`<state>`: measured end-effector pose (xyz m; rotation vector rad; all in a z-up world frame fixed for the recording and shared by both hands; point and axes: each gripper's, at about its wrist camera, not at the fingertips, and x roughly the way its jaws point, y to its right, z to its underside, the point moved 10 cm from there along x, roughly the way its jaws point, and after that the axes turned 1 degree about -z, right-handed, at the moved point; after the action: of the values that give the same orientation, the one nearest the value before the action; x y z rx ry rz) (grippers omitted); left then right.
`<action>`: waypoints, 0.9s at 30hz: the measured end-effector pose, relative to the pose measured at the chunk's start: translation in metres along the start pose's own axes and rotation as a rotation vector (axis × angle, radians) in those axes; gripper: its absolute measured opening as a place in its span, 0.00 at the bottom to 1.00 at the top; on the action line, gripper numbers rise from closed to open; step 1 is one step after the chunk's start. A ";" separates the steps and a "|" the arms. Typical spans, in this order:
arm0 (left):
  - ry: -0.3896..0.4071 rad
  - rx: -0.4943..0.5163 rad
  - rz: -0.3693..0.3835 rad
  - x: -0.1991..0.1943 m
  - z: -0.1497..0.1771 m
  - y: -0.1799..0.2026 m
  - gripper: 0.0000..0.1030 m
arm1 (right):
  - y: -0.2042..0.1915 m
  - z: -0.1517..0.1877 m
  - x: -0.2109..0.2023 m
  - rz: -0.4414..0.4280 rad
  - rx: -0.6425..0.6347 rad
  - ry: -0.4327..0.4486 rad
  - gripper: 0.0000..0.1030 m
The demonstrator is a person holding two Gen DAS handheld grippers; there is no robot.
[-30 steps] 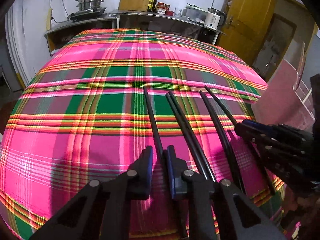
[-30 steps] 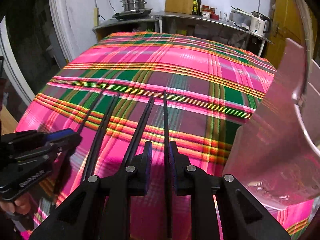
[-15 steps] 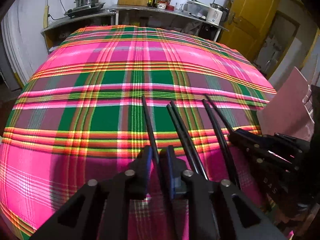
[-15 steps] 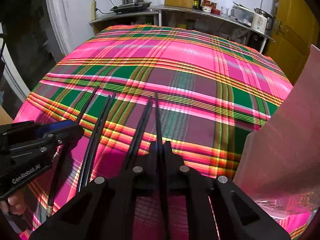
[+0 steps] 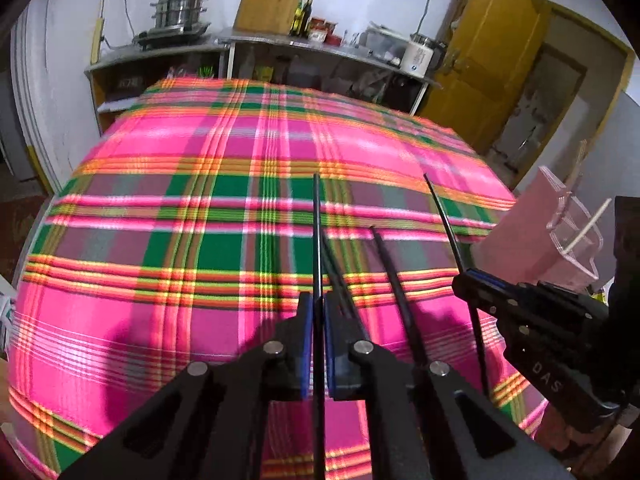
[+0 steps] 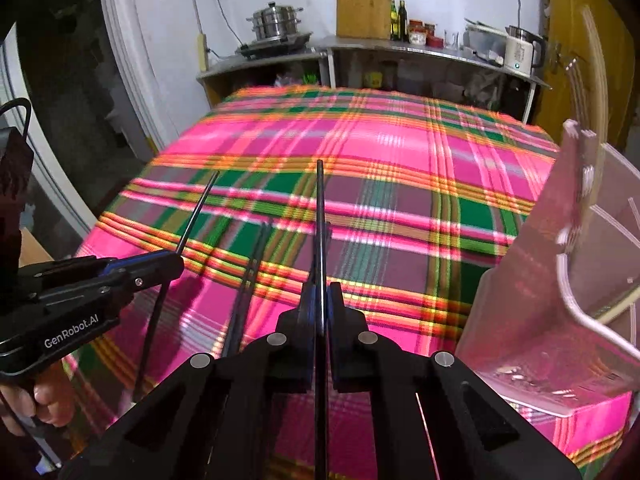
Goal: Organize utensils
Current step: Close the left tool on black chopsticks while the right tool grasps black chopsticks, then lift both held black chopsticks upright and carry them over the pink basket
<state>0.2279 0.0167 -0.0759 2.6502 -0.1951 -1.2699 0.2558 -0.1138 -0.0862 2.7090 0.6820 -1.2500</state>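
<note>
Above the plaid table, left gripper and right gripper tilt downward, each clamped on one black chopstick (raised); others lie below.

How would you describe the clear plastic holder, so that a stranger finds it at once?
Start from the table with the pink and green checked cloth. Go to its right edge, beside the right tongs. There stands the clear plastic holder, upright and see-through with curved walls, unlike the thin black chopsticks lying flat on the cloth.
</note>
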 end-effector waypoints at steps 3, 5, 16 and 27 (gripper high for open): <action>0.030 0.009 0.016 -0.017 -0.006 0.007 0.06 | -0.002 -0.005 -0.019 -0.012 0.006 0.034 0.05; 0.049 0.018 0.024 -0.029 -0.009 0.012 0.06 | -0.003 -0.008 -0.030 -0.021 0.012 0.054 0.05; 0.133 0.053 0.071 -0.085 -0.026 0.035 0.06 | 0.001 -0.020 -0.089 -0.024 0.033 0.162 0.05; 0.164 0.078 0.128 -0.116 -0.032 0.061 0.06 | 0.012 -0.021 -0.143 -0.007 0.058 0.252 0.05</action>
<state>0.1788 -0.0157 0.0459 2.7409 -0.3888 -1.0200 0.1945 -0.1705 0.0328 2.9457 0.6892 -0.9518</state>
